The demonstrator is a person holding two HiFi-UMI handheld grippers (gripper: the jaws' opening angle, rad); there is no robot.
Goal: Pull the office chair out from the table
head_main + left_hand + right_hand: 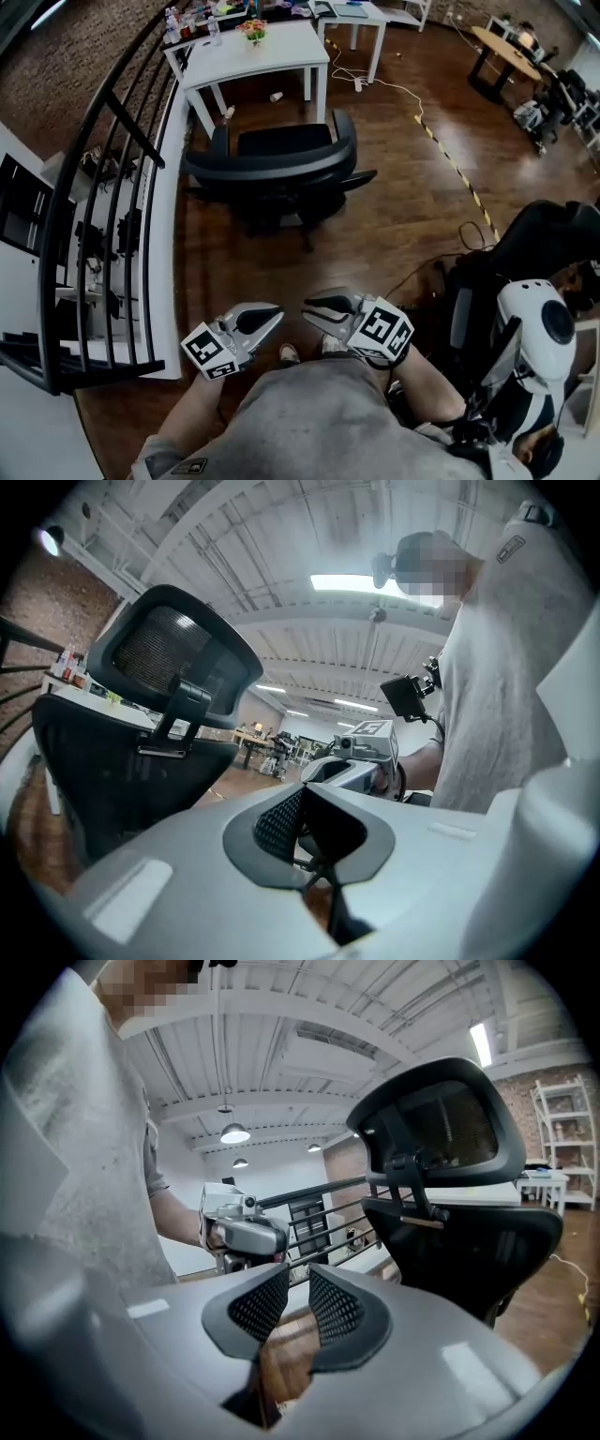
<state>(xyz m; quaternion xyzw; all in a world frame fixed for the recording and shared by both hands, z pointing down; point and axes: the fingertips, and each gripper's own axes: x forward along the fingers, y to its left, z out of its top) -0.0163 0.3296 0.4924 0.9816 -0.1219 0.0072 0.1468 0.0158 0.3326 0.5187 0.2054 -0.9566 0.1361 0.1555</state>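
Head view: office chair (272, 167) at table (267, 54) edge; left gripper (272, 317) closed, right gripper (315, 307) ajar

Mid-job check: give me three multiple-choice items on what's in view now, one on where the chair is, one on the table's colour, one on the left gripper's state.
1. The chair stands:
A. on the floor in front of the table
B. on top of the table
C. behind the railing

2. The table is:
A. black
B. white
C. red

3. The left gripper is:
A. wide open
B. shut on the chair
C. shut and empty

Key:
1 A: the head view shows it on the wood floor, clear of the table's edge.
2 B: its top and legs are white.
3 C: its own view shows the jaws together with nothing between them, and the chair off to one side.
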